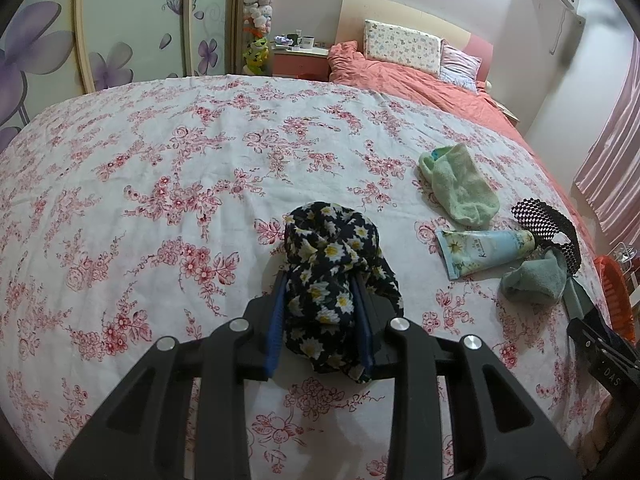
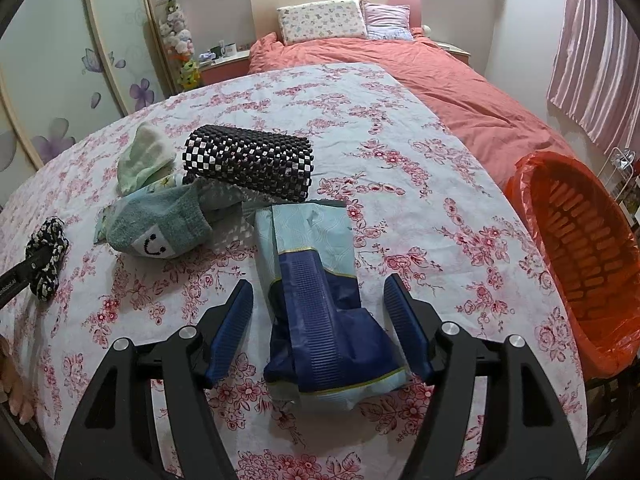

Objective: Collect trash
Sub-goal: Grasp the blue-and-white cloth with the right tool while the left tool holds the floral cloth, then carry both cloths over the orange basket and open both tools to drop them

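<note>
Left gripper [image 1: 320, 296]: I see my fingers clamped on the daisy-print cloth [image 1: 332, 264], left of the wrapper.
Right gripper [image 2: 318, 304]: my fingers are spread wide, either side of the blue wrapper [image 2: 320, 296].
Wrapper: lying flat on the floral sheet [image 2: 400, 184].
Orange bin [image 2: 580, 248]: right of the wrapper, beside the bed edge.
Checkered roll [image 2: 248, 162]: just behind the wrapper.

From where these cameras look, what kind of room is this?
A bedroom, almost certainly: a bed with a salmon-pink duvet and floral pillow at the headboard, a nightstand with mugs, and a flower-painted wardrobe door.
</note>
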Tool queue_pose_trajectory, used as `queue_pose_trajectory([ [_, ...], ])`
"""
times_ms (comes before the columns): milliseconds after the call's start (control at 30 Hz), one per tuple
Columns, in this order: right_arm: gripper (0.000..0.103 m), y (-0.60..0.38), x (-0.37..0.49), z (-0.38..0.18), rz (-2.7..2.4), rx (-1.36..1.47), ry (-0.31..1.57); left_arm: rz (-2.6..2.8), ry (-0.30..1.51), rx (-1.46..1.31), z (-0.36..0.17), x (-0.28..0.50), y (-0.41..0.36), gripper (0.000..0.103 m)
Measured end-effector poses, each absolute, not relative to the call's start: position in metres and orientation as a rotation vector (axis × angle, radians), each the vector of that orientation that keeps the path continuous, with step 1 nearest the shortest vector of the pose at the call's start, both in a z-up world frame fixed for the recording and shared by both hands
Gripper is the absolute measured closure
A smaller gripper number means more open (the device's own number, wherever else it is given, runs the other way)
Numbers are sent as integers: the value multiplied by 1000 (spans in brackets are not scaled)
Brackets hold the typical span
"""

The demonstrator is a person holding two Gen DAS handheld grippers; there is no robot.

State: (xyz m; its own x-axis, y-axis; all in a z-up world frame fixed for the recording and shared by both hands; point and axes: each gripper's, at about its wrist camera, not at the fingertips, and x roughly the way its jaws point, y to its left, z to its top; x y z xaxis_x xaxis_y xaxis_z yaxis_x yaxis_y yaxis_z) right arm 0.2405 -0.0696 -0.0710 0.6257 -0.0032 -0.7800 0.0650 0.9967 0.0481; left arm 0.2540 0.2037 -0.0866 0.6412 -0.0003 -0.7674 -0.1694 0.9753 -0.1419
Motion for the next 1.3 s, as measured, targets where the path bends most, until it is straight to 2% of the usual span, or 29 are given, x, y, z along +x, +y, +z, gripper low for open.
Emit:
queue_pose_trajectory([
  [67,37,-71,240,-71,-35,84,890,87,869,-209,-86,254,204,71],
  [133,47,-74,239,-70,-43,81,885,71,867,-211,-86,253,206,76],
  [167,56,-75,237,-70,-41,77,883,64,865,-214,-86,253,206,78],
  [233,59,-79,234,-69,-21,85,879,53,860,-214,-85,251,206,85],
  [300,64,-82,230,-69,-14,96,876,53,846,-190,-83,247,202,88],
  [333,69,-84,228,-68,-10,105,875,52,840,-179,-82,246,200,89],
  [767,71,-114,197,-33,-6,194,768,-48,740,-140,-42,217,159,90],
  [1300,71,-181,161,19,-100,259,603,-381,651,-126,19,194,23,90],
])
